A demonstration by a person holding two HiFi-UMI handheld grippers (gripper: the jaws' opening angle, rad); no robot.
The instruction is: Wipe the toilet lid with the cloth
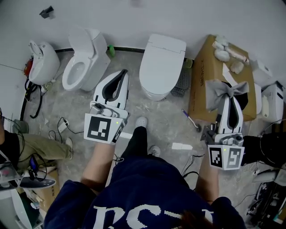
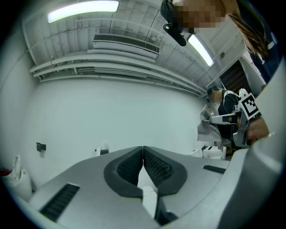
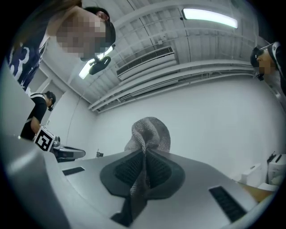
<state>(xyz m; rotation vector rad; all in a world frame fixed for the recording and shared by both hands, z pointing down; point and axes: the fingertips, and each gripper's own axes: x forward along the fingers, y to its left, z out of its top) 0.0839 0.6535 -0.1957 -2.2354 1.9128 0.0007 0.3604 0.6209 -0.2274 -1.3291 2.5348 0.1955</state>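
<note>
You're facing three toilets [image 1: 82, 62], one cloth [image 1: 225, 91]. Right gripper [image 1: 231, 103] fingers [image 3: 129, 170] are clamping the cloth by the cardboard box [image 1: 203, 80], apart from the toilet lid [image 1: 163, 56]. Left gripper [image 1: 120, 75] fingers [image 2: 127, 167] are pressing together, empty.

Site read as a test room or lab mock-up, not a home bathroom. Three toilets stood side by side along the white wall at the top of the head view: a closed toilet [image 1: 161, 65] at centre, an open toilet [image 1: 85, 60] left of it, a third toilet [image 1: 43, 62] far left. Bare mottled concrete floor [image 1: 165, 120]. Cardboard box [image 1: 210, 80] upper right. Loose cables [image 1: 62, 125] trailed at left. Overhead, a strip light [image 2: 82, 11] and an air vent [image 2: 125, 42]. A second person [image 3: 38, 114] stood at the left of the right gripper view.
</note>
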